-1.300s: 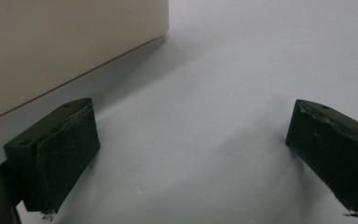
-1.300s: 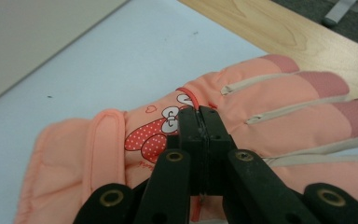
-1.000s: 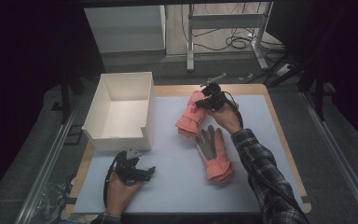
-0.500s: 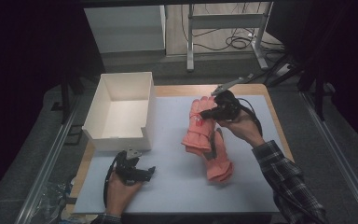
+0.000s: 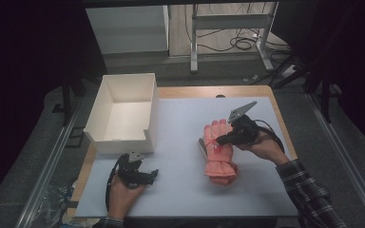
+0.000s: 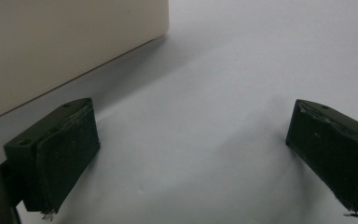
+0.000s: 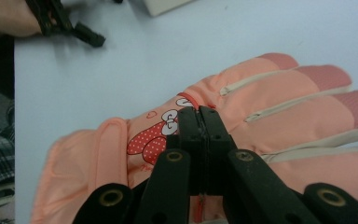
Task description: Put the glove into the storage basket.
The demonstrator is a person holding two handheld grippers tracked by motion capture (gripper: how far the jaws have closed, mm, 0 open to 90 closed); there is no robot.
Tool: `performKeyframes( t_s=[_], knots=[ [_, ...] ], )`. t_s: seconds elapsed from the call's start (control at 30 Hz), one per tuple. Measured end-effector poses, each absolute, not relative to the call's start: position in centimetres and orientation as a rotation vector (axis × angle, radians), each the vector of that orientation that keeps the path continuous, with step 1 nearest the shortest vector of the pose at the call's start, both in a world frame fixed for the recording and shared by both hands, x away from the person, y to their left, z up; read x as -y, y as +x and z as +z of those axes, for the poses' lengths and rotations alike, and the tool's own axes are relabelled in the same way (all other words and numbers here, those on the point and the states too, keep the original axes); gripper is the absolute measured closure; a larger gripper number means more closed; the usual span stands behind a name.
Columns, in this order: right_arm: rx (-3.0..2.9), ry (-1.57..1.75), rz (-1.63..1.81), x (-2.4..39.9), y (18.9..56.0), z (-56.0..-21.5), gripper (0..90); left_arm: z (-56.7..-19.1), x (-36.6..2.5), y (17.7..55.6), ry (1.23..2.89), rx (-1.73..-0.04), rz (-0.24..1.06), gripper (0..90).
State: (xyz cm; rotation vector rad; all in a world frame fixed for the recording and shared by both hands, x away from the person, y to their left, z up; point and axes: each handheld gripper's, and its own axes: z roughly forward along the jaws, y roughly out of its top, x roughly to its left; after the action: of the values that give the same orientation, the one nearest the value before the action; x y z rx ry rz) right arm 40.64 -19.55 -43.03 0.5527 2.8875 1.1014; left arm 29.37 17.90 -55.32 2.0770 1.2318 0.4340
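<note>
High view: right gripper (image 5: 217, 140) is clamped shut on pink glove (image 5: 219, 153), laid on the table mat (image 5: 180, 118); left gripper (image 5: 153, 174) is held open, empty, beside white box (image 5: 123, 114).

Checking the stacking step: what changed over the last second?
The right tongs, shut on the top glove, carried it from the mat's far side toward the person and set it over the other glove. The left tongs and box stayed put.

glove (image 7: 242, 116): soft padded cloth, matt
box (image 5: 123, 114): smooth, matt
table cover (image 5: 180, 156): smooth, matt
table edge (image 5: 209, 91): wood
</note>
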Motion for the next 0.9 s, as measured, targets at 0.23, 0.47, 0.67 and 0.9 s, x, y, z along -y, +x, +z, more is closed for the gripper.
performKeyframes(
  t_s=[0.23,0.47,0.67,0.9],
  knots=[
    [-2.879,0.619,1.143,20.6,41.2,-45.6,85.1,-55.3,-17.9,29.4,2.074,-1.234,0.432,2.2],
    [-2.821,0.641,1.230,21.4,40.9,-45.0,68.3,-55.3,-17.9,29.4,2.075,-1.235,0.432,2.1],
    [-2.754,0.668,1.245,22.2,40.4,-44.3,64.8,-55.3,-17.9,29.4,2.075,-1.234,0.432,2.1],
    [-2.651,0.741,1.215,24.4,39.1,-43.6,64.9,-55.3,-17.9,29.4,2.075,-1.234,0.432,2.1]
  ],
)
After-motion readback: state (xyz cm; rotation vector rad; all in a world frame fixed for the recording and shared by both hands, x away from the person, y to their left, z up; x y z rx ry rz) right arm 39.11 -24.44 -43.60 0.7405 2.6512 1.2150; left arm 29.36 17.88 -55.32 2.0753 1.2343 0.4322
